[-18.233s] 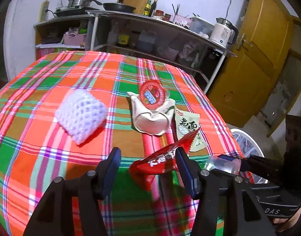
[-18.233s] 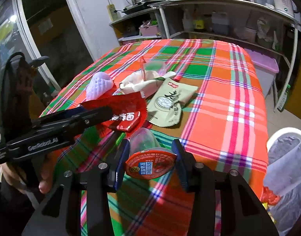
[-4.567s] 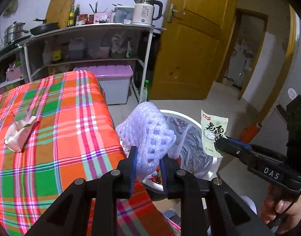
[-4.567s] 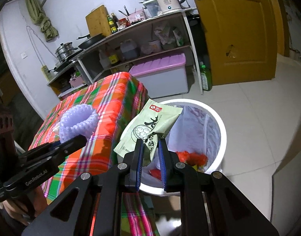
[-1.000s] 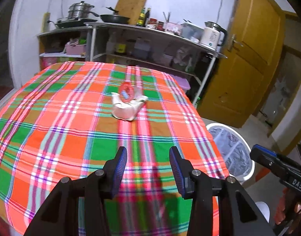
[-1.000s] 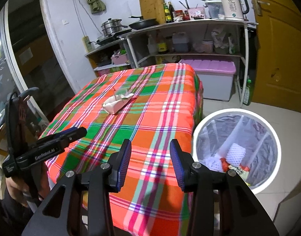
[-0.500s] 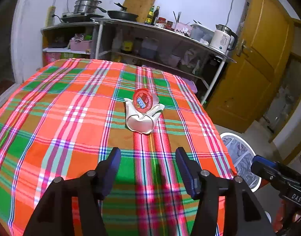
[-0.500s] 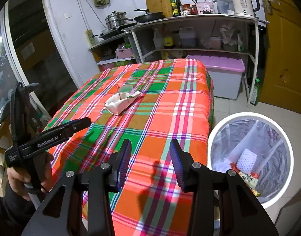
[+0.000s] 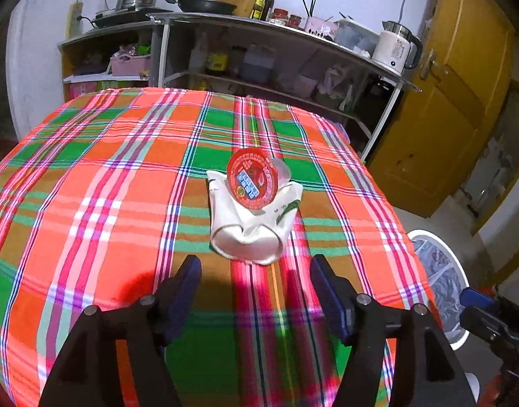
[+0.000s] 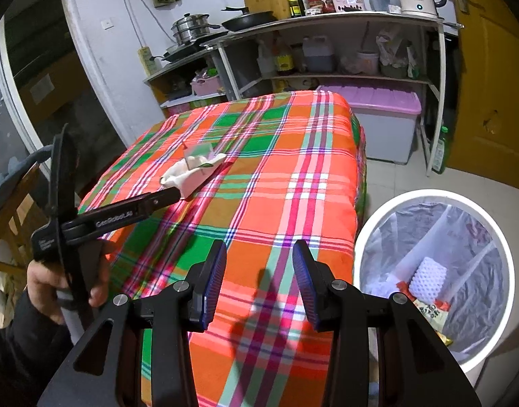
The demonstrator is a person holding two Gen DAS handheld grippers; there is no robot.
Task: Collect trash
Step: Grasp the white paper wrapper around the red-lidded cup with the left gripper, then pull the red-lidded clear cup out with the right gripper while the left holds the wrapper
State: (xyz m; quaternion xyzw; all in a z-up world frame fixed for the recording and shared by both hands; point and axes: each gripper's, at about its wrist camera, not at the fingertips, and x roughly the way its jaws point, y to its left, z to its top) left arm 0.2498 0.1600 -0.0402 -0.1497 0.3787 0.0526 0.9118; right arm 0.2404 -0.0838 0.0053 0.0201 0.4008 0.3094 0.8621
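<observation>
Opening wider than a second before, the empty left gripper (image 9: 256, 293) neared the carton (image 9: 251, 224) and cup (image 9: 252, 179) mid-table; right gripper (image 10: 259, 285) was open, apparently empty; bin (image 10: 425, 200) awaited both.

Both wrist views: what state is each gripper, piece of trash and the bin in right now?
left gripper: jaws opening, nothing between them, short of the pouch.
right gripper: open, empty, over the table edge.
crumpled white pouch: lying on the tablecloth, uncollected.
red-lidded plastic cup: tipped on its side against the pouch.
white trash bin: open, lined, holding a foam net sleeve and wrappers.
</observation>
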